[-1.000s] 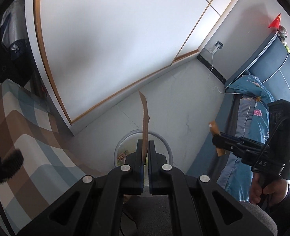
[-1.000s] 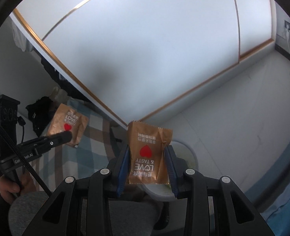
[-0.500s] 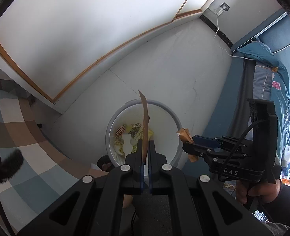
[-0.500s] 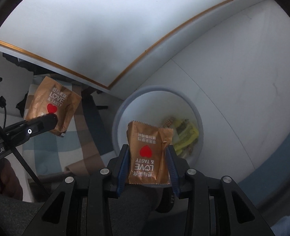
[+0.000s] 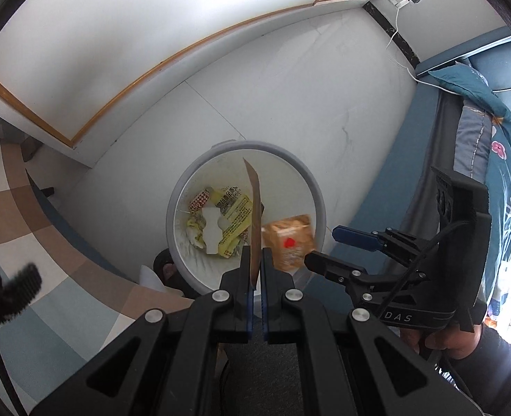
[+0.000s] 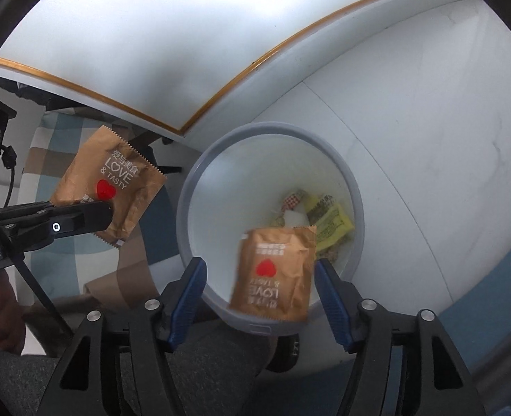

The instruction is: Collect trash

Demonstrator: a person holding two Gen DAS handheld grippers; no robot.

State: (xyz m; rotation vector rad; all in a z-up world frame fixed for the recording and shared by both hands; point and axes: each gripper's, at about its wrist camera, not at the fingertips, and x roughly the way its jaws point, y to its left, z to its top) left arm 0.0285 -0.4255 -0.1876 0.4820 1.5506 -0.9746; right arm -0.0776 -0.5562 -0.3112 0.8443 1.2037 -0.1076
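Observation:
A white bin with a grey rim (image 5: pixel 186 187) (image 6: pixel 193 180) stands on the floor below both grippers, with yellow wrappers (image 5: pixel 234 215) (image 6: pixel 331 225) and white scraps in it. My left gripper (image 5: pixel 254 256) (image 6: pixel 99 213) is shut on a brown snack packet (image 5: pixel 254 208) (image 6: pixel 110 187), seen edge-on over the bin in the left wrist view. My right gripper (image 6: pixel 259 270) (image 5: pixel 325 248) is opening. A second brown packet (image 6: pixel 276 274) (image 5: pixel 288 242), blurred, hangs loose between its spread jaws over the bin's near rim, with the left pad well clear of it.
A checked bed cover (image 5: pixel 30 242) lies to the left of the bin, and blue bedding (image 5: pixel 491 159) to the right. A white wardrobe with wood trim (image 5: pixel 134 86) stands behind. A slippered foot (image 5: pixel 167 267) rests by the bin's near side.
Both grippers have sunk and tipped down over the bin. The right jaws have spread and their packet has slipped free. The left gripper stays shut on its packet.

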